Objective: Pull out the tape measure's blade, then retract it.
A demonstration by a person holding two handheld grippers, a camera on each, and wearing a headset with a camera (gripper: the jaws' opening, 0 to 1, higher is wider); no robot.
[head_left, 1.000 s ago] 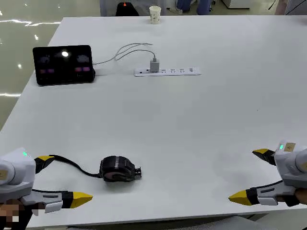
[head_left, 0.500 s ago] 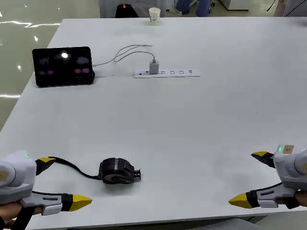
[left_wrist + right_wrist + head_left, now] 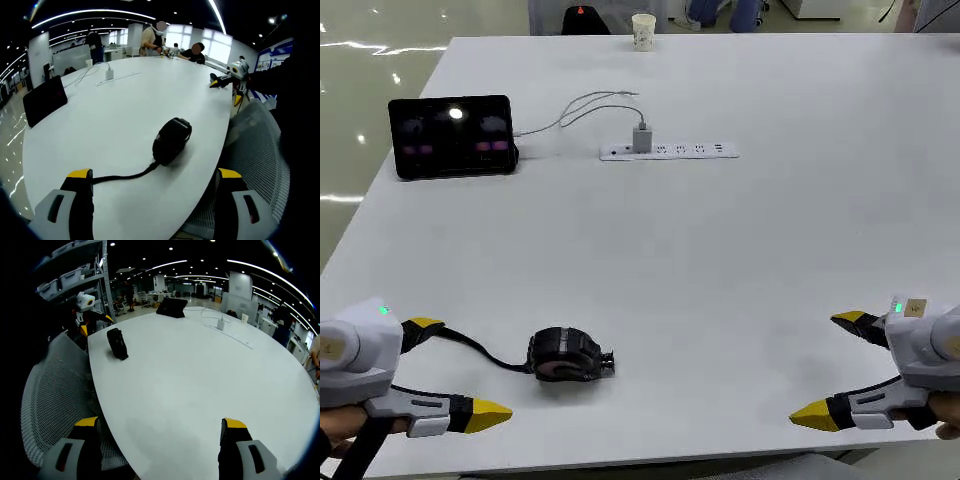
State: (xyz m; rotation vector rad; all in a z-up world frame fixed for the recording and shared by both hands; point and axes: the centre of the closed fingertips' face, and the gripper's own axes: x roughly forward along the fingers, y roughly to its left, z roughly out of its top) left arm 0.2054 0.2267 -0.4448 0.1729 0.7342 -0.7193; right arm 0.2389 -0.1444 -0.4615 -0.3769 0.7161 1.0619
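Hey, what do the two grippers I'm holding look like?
Both the left gripper and the right gripper have rounded white-grey bodies, two slim grey-and-black jaws ending in pointed yellow tips, and a small green light on top. The right one also carries a small tan label.

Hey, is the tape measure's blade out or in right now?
In: no blade extends from the tape measure; just its black strap trails out.

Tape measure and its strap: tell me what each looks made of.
Tape measure: black moulded casing, likely hard plastic, possibly rubber-coated. It has a dull sheen and ridged edges. Strap: thin and black, probably woven cord or soft rubber. It lies in a loose curve, so it is flexible. The pictures do not settle which.
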